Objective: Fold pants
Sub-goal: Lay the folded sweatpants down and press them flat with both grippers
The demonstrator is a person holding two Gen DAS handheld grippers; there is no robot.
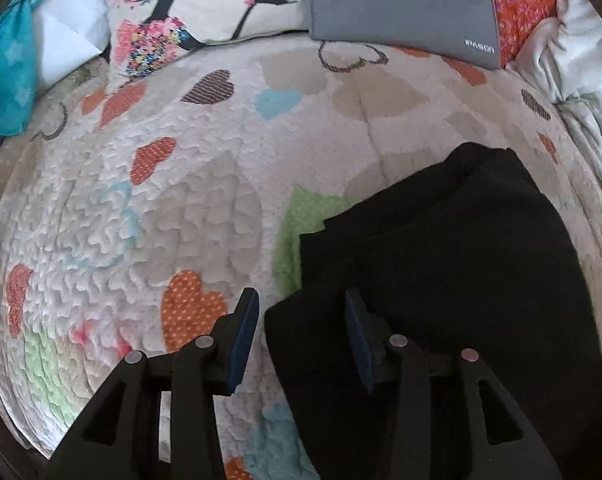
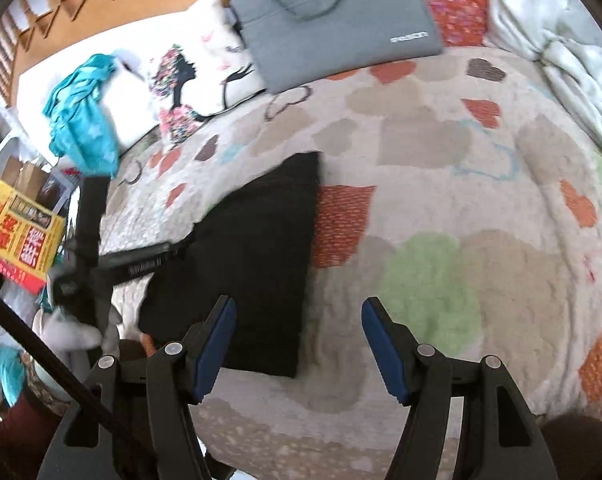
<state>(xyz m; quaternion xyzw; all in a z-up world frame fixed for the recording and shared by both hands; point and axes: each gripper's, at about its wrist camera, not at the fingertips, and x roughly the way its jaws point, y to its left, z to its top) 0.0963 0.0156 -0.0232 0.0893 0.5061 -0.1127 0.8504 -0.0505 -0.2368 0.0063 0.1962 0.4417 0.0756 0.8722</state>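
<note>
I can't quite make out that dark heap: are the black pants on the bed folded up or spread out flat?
Folded. The black pants lie as a compact rectangle with straight edges on the heart-patterned bedspread, and the left wrist view shows stacked layers.

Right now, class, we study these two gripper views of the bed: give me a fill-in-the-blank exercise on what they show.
1. The folded pants are ____ in colour.
2. The bedspread is printed with ____ shapes.
3. The laptop bag is ____.
4. Both the left gripper and the right gripper hold ____.

Missing words: black; heart; grey; nothing
</note>
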